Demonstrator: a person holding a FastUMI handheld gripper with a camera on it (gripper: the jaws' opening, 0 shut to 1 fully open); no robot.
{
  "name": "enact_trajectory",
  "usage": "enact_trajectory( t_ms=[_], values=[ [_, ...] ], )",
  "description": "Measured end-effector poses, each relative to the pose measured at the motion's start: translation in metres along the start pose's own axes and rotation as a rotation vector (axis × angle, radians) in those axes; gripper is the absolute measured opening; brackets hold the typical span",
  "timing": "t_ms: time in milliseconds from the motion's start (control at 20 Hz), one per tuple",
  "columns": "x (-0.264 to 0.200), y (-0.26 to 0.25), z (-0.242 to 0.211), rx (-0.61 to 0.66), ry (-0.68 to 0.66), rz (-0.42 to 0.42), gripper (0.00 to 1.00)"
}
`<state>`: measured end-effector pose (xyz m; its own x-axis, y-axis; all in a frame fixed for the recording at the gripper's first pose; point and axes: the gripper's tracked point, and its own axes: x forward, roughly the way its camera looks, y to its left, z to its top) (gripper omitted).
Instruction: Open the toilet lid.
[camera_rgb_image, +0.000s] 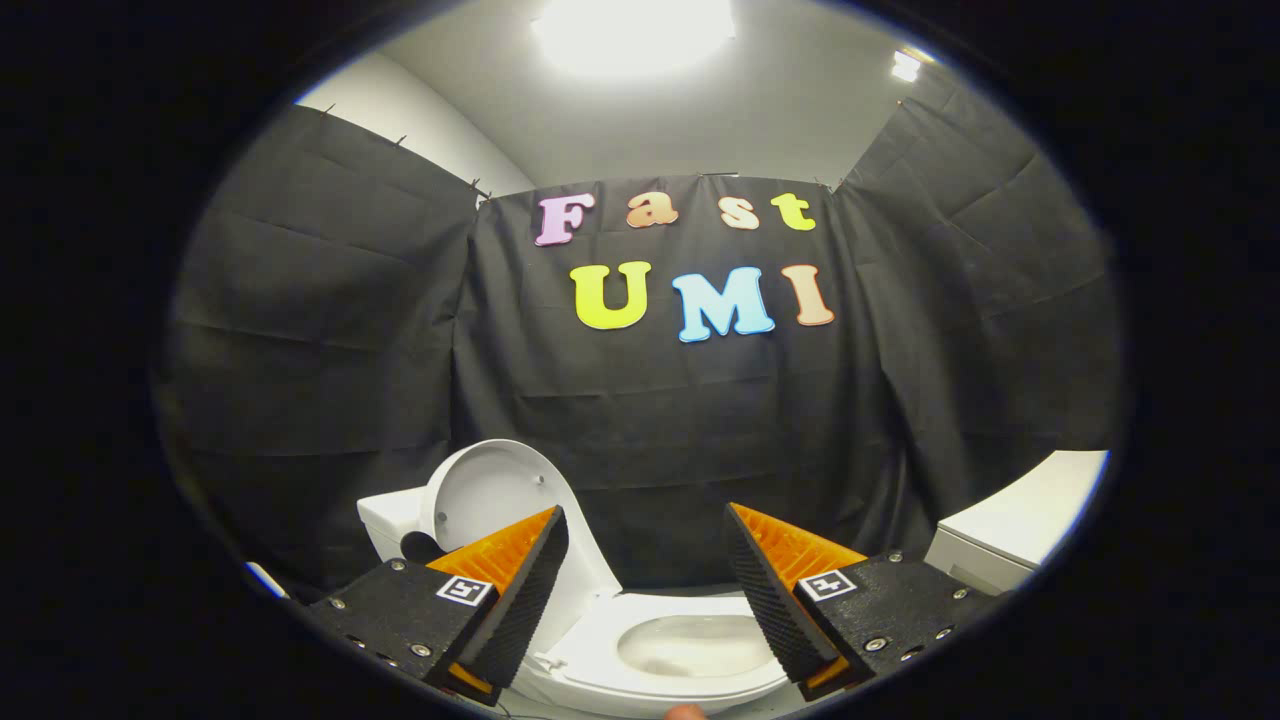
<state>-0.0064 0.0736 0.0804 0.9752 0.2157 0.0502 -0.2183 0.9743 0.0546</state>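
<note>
A white toilet stands below and ahead of my fingers, against the black cloth wall. Its lid (497, 492) is raised upright, leaning back toward the tank (390, 522) behind my left finger. The seat ring (610, 640) lies flat and the bowl (690, 645) shows open between the two fingers. My gripper (646, 530) hovers above the toilet's front, open wide, with nothing between its black ribbed pads (530, 590). The left finger covers part of the lid's lower edge and hinge.
A white cabinet or counter (1020, 530) stands to the right of the toilet, beyond my right finger. Black cloth walls close the booth on three sides. A fingertip of a hand (686, 712) peeks in just below the bowl.
</note>
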Motion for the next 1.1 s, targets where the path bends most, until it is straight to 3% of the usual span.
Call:
enact_trajectory(
  t_ms=[450, 1100],
  values=[
    [-0.011, -0.052, -0.023, -0.041, 0.031, -0.094, 0.95],
    [-0.015, -0.073, -0.037, -0.048, 0.056, -0.144, 0.95]
  ],
)
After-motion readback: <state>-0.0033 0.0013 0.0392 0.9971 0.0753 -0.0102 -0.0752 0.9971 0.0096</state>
